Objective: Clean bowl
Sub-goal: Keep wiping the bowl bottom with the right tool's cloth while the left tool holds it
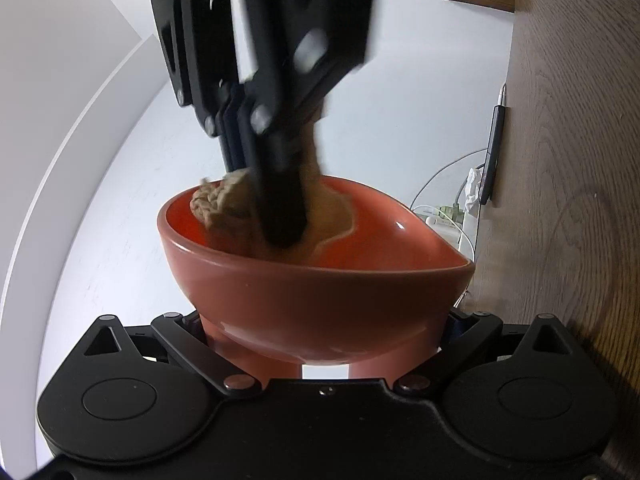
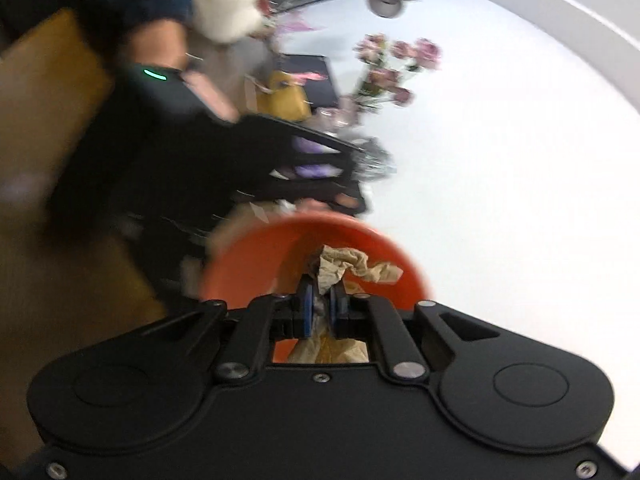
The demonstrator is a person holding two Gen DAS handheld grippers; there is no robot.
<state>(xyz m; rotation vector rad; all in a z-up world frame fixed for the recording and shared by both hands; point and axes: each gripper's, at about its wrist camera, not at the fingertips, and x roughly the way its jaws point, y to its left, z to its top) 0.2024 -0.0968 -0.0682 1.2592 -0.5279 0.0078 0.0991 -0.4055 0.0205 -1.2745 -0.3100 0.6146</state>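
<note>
Left wrist view
- Bowl [image 1: 316, 280]: red, lifted off the counter [image 1: 572, 160] and tipped, its mouth facing up and away from the camera.
- Left claw [image 1: 320, 344]: spread wide around the bowl's foot, one finger on each side, pressing on it; the bowl hangs from this grip alone.
- Cloth [image 1: 228, 208]: tan, bunched, inside the bowl against its far wall.
- Right claw [image 1: 284, 236]: reaches down into the bowl from above, tips pushed into the cloth; blurred, so it looks to be in motion.
- Beside the bowl: cables and a dark flat device lie on the counter, well apart from it.

Right wrist view
- Right claw [image 2: 322, 300]: jaws nearly together, blue pads pinching a fold of cloth [image 2: 344, 266].
- Cloth: one end trails past the pads over the bowl's inside, the rest hangs back toward the camera.
- Bowl [image 2: 256, 264]: just beyond the tips, rim blurred.
- Left claw [image 2: 304, 188]: black frame behind the bowl, a hand [image 2: 160, 52] above it.
- Beyond the bowl: pink flowers [image 2: 392, 68] and a yellow thing, not sharp enough to name.

Risks
- Slip: hard wiping pressure on the wall could twist the bowl on its smooth foot and out of the left grip.
- Lost cloth: only a small fold is pinched; a drag along the wall could pull it free.
- Scrape: bare tips could meet the glaze if the cloth shifts.
</note>
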